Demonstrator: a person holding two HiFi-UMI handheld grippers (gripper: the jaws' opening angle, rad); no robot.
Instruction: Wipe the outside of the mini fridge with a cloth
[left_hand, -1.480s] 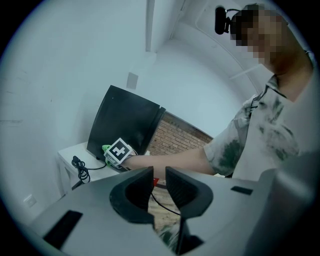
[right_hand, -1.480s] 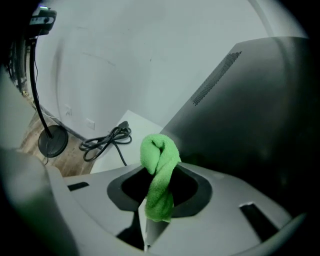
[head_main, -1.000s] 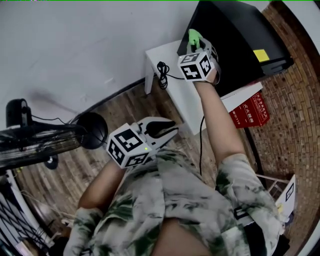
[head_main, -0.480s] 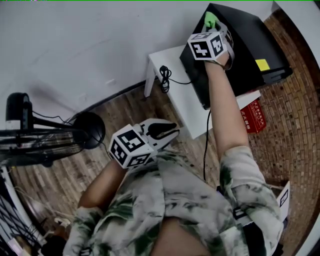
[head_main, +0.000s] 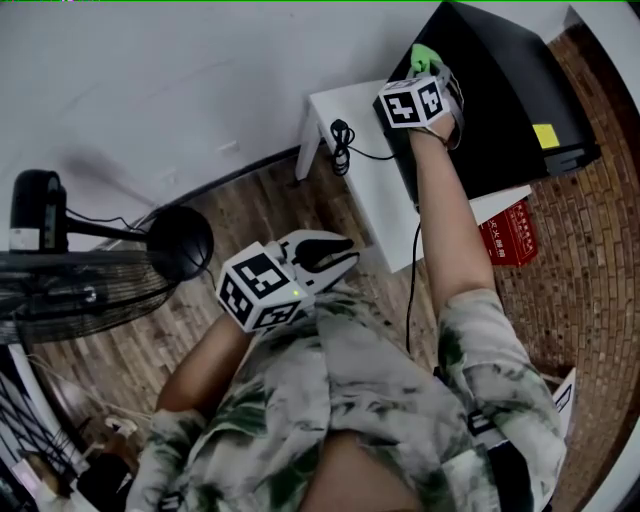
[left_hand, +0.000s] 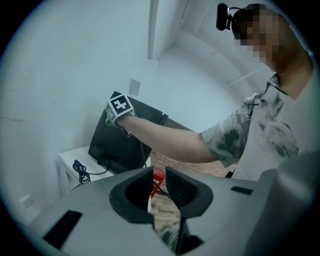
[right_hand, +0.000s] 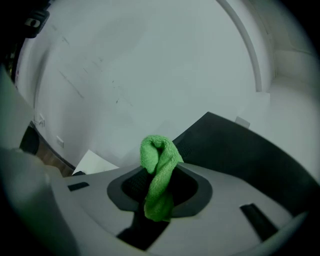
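Observation:
The black mini fridge (head_main: 500, 90) stands on a low white table (head_main: 370, 190) against the wall. My right gripper (head_main: 426, 68) is at the fridge's upper left edge, shut on a bunched green cloth (head_main: 423, 54). In the right gripper view the cloth (right_hand: 159, 165) sticks up between the jaws, with the fridge's dark top (right_hand: 240, 150) just beyond it. Whether the cloth touches the fridge I cannot tell. My left gripper (head_main: 335, 256) hangs by the person's torso, well short of the table. Its jaws (left_hand: 159, 172) stand a narrow gap apart with nothing between them.
A coiled black cable (head_main: 343, 135) lies on the table's left part. A red box (head_main: 510, 235) sits on the floor by the table. A standing fan (head_main: 60, 290) with a round black base (head_main: 180, 243) is at the left. The white wall runs behind everything.
My right gripper has slid the green cloth a little farther back along the fridge's left edge. The left gripper has stayed by the torso.

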